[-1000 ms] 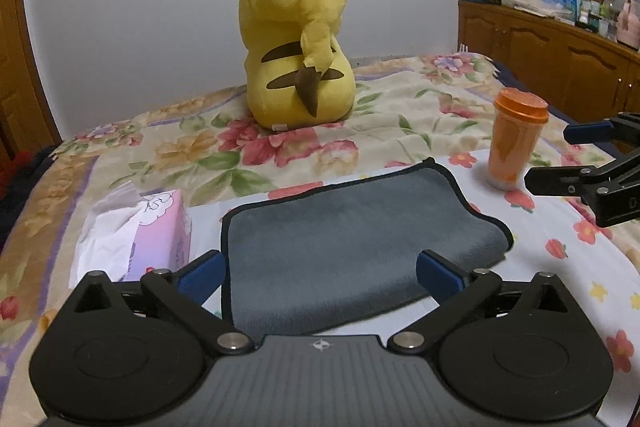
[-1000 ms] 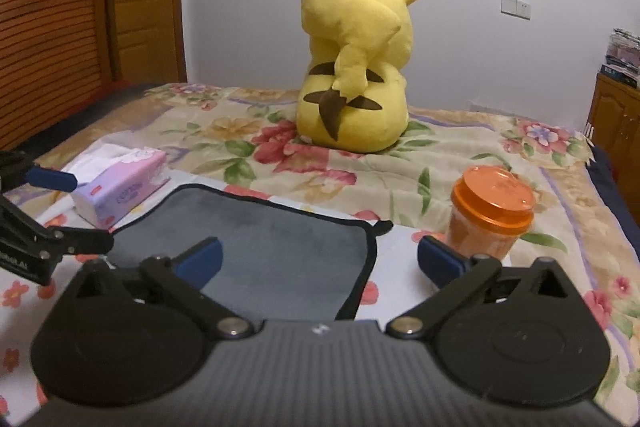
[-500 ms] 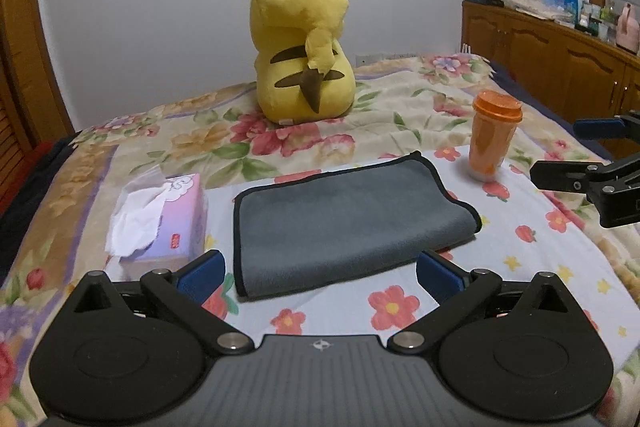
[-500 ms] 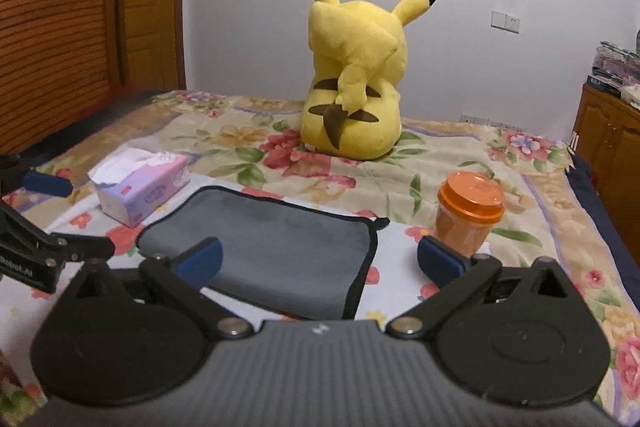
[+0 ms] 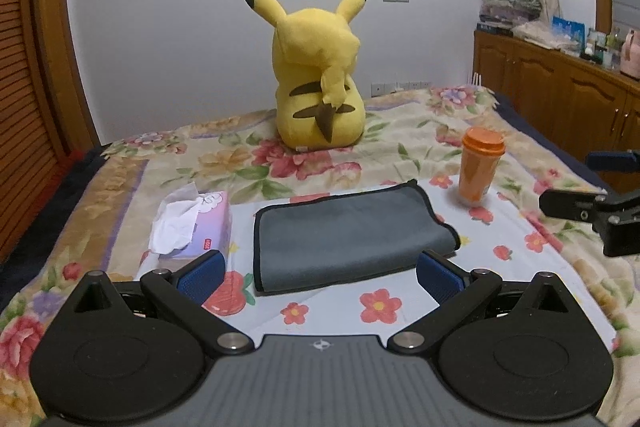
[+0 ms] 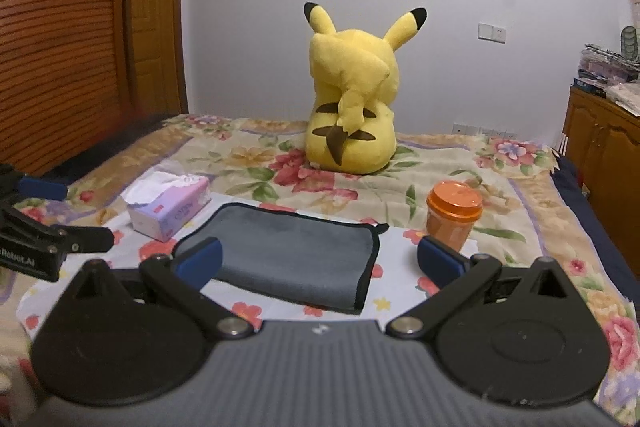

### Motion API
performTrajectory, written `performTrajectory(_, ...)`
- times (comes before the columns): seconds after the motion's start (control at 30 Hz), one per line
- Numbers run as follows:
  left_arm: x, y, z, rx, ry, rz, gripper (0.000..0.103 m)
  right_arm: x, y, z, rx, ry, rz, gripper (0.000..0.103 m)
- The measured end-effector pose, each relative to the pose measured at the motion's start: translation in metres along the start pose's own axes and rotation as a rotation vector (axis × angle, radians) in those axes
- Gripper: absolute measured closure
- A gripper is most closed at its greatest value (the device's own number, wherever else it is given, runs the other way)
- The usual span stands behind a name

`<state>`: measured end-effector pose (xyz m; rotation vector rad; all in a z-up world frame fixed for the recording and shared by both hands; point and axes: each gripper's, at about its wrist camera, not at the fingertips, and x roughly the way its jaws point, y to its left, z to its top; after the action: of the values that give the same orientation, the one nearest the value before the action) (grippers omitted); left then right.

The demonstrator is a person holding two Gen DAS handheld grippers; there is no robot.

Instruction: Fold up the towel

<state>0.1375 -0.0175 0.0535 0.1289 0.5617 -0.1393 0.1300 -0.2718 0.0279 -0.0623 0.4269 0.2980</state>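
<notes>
Grey, plush, black-piped towel (image 5: 352,235) lies doubled into a flat rectangle on the floral bedsheet (image 5: 400,307), between the lilac tissue box (image 5: 196,227) and the ribbed orange plastic cup (image 5: 480,167). I hold both the left tongs (image 5: 320,275) and the right tongs (image 6: 320,259) apart, clear of it. I judge one fold done; next I would pinch a short edge and carry it across.

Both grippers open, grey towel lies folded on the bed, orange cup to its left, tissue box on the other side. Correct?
One error: the orange cup stands right of the grey towel, and the tissue box left, as the left wrist view shows. The left gripper and right gripper are open, holding nothing; the towel lies folded on the bed.
</notes>
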Motion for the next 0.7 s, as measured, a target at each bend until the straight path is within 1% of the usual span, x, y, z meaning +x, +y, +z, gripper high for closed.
performTrajectory(0.4,-0.043,-0.010,-0.006,-0.015,-0.035,-0.006,0.000,-0.035,0.005,-0.010,0.017,-0.014,-0.015,0.000)
performTrajectory(0.7,-0.059,-0.012,-0.019,-0.027,-0.035,-0.014,0.000,-0.052,0.012,-0.019,0.023,-0.019,-0.016,0.000)
